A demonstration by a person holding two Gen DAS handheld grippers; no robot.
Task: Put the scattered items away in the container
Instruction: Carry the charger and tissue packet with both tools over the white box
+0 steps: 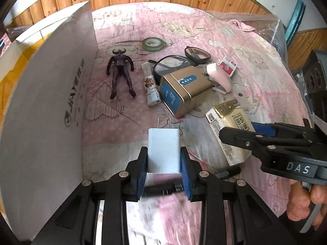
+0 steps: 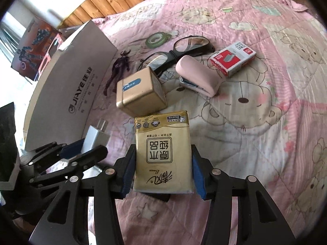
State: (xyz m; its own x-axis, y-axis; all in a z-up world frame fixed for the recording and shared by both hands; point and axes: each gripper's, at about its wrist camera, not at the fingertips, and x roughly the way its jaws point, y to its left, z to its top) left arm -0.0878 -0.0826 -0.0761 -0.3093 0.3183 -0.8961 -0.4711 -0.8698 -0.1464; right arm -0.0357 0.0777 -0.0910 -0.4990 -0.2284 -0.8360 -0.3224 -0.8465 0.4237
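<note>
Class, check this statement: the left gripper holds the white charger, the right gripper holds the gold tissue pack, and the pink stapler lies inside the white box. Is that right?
Not quite. The pink stapler lies on the pink bedspread, outside the white box, as the right wrist view shows. The left gripper does hold the white charger, and the right gripper the gold tissue pack.

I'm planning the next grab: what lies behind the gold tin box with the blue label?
Behind the gold tin box lie black-framed glasses, one lens partly covered by the tin. A purple horned figure lies beside it. Anything beneath the tin is hidden.
</note>
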